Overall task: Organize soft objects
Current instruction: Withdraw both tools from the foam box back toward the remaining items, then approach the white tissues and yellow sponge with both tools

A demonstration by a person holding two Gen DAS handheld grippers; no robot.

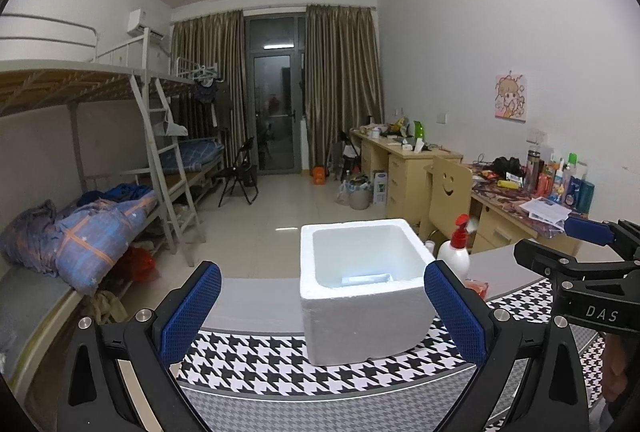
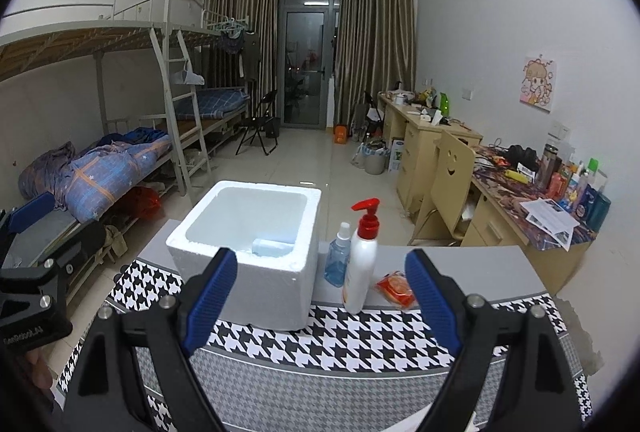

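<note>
1. Right wrist view: a grey table (image 2: pixel 460 264) spreads ahead of the jaws, its near part covered by a black-and-white houndstooth cloth (image 2: pixel 340 336), which reaches under both fingers.
2. A white foam box (image 2: pixel 248 272) stands on the cloth ahead of the right gripper (image 2: pixel 320 302) and to the left of its gap, open at the top, with a pale blue block (image 2: pixel 272 247) lying inside at the near right corner.
3. Straight ahead of the open gap stands a white pump bottle (image 2: pixel 360 272) with a red pump head, upright; its label is too blurred to read.
4. Just left of it, and behind, is a small clear blue spray bottle (image 2: pixel 337 264), close to the box wall.
5. An orange-red soft packet (image 2: pixel 396 286) lies flat on the table just ahead of the right finger, partly hidden by it; its print cannot be read.
6. The right gripper's jaws stand wide apart and hold nothing.
7. In the left wrist view the left gripper (image 1: pixel 322 310) is likewise spread wide and empty, with the foam box directly between and beyond its fingers.
8. There the packet (image 1: pixel 478 288) peeks out behind the right finger, beside the pump bottle (image 1: pixel 454 252).
9. The right gripper's body at the far right bears the letters "DAS".
</note>
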